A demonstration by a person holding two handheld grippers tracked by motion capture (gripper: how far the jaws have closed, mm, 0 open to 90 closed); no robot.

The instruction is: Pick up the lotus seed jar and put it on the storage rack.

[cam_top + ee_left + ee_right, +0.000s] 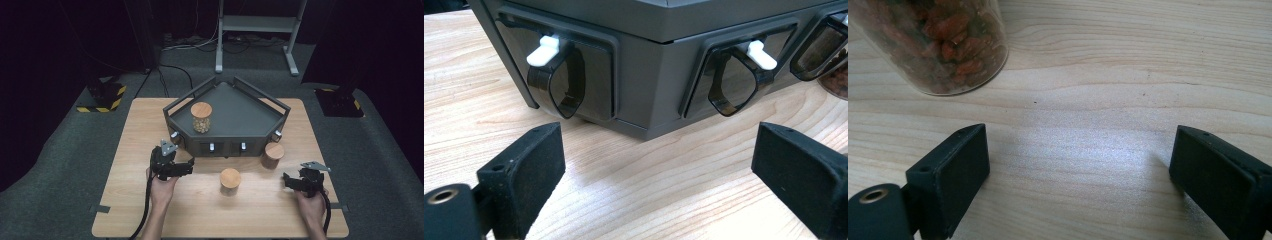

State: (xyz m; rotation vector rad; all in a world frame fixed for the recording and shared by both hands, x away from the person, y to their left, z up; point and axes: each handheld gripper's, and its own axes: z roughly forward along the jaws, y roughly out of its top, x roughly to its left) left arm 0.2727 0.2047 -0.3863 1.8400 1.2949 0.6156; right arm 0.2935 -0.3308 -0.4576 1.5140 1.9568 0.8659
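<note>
Through the right gripper view I look down on pale wood-grained surface [1128,65]. My right tongs [1078,175] stand wide apart, the two black jaws rising from the bottom corners with bare wood between them, holding nothing. A soft bright patch of light lies on the wood between the jaws. At upper left stands a clear glass jar [938,40], cut off by the frame edge, filled with reddish-brown dried pieces. It is apart from both jaws, nearer the left one.
</note>
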